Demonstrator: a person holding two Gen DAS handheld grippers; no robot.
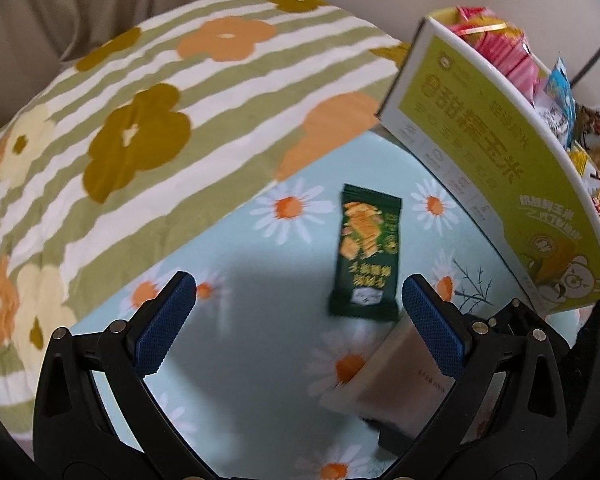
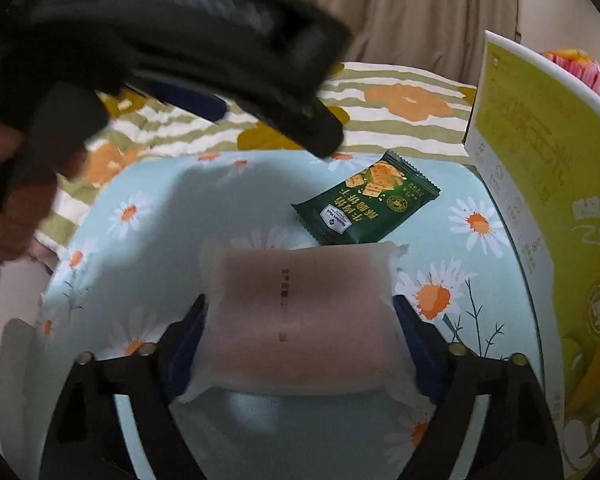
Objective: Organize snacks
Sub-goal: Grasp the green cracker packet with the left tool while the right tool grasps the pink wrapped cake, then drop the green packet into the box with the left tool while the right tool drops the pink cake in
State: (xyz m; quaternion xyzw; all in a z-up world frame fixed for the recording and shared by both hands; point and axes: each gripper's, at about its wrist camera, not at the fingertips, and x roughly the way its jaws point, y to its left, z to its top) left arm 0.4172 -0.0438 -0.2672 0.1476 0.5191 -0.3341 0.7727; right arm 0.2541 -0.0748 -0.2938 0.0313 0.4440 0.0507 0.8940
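Observation:
My left gripper (image 1: 300,284) hangs open over the daisy cloth (image 1: 240,360), nothing between its blue pads. A dark green cracker packet (image 1: 364,252) lies flat just ahead of it, close to the right finger. A pale pink packet (image 1: 396,376) shows partly behind that finger. In the right wrist view my right gripper (image 2: 300,304) has its pads against both sides of this pale packet (image 2: 300,280), which sits low over the cloth. The green packet (image 2: 368,204) lies just beyond it. The left tool's black frame (image 2: 180,40) crosses the upper left, held by a hand (image 2: 12,200).
A yellow-green carton (image 1: 480,160) stands at the right, holding several bright snack packs (image 1: 508,52); it also fills the right edge as the carton (image 2: 540,160). A striped flower blanket (image 1: 140,120) lies behind the cloth, with a beige curtain (image 2: 420,12) beyond.

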